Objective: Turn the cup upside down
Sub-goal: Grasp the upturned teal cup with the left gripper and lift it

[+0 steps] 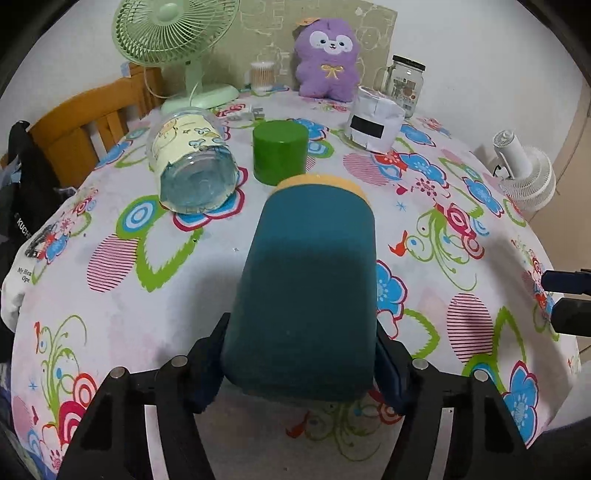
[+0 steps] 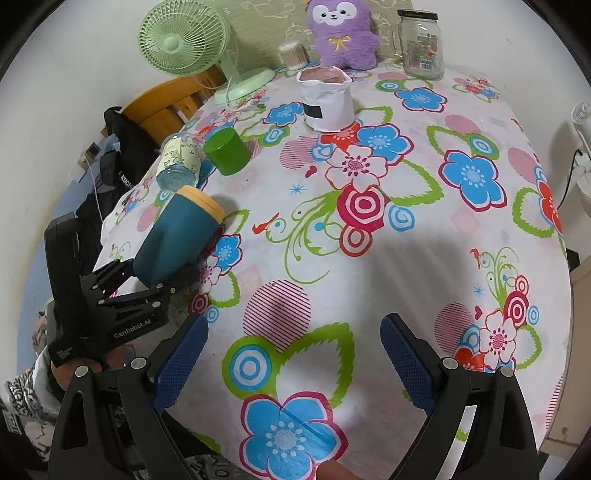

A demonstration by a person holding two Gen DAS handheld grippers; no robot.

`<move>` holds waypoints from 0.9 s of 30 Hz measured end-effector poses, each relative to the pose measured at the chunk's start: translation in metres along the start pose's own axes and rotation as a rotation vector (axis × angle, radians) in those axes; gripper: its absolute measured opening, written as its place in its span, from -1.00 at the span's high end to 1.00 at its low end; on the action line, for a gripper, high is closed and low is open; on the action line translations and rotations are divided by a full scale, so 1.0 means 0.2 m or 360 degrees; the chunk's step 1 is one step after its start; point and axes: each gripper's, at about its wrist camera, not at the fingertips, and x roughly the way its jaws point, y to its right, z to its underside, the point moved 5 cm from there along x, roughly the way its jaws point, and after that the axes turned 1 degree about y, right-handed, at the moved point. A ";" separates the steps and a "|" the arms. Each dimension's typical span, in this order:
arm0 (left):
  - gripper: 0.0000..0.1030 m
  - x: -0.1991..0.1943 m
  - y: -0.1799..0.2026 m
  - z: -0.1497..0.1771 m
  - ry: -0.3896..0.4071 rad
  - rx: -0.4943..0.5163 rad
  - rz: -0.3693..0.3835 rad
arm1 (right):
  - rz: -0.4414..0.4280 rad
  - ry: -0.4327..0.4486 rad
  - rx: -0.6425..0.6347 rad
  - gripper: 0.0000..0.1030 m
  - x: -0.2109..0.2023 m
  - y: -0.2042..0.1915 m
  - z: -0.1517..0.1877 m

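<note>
My left gripper (image 1: 301, 363) is shut on a teal cup (image 1: 306, 280) with a yellow rim. It grips the cup near its base and holds it tilted above the flowered tablecloth (image 1: 461, 229), rim pointing away. The right wrist view shows the same cup (image 2: 177, 236) in the left gripper (image 2: 162, 277), tilted up and to the right, off the table. My right gripper (image 2: 293, 354) is open and empty above the cloth near the table's front edge; its tips show at the right edge of the left wrist view (image 1: 569, 299).
A green cup (image 1: 279, 151) stands upside down beyond the teal one. A clear bottle (image 1: 192, 166) lies on its side to the left. A paper-wrapped cup (image 1: 373, 123), a glass jar (image 1: 404, 83), a purple plush (image 1: 327, 59), a green fan (image 1: 173, 33) and a white fan (image 1: 524, 173) stand farther off.
</note>
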 end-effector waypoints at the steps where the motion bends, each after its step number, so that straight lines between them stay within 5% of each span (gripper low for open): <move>1: -0.36 -0.01 0.00 -0.01 0.0015 0.0000 -0.0008 | -0.0002 -0.0001 -0.0001 -0.86 0.00 0.00 0.00; 13: -0.31 -0.26 -0.04 -0.14 0.0300 0.0063 -0.0086 | -0.0006 -0.0009 -0.0029 -0.86 0.02 -0.03 0.00; 27: -0.28 -0.50 -0.07 -0.21 0.0371 0.0000 0.0011 | -0.0009 0.0020 -0.0089 -0.86 0.00 -0.13 -0.02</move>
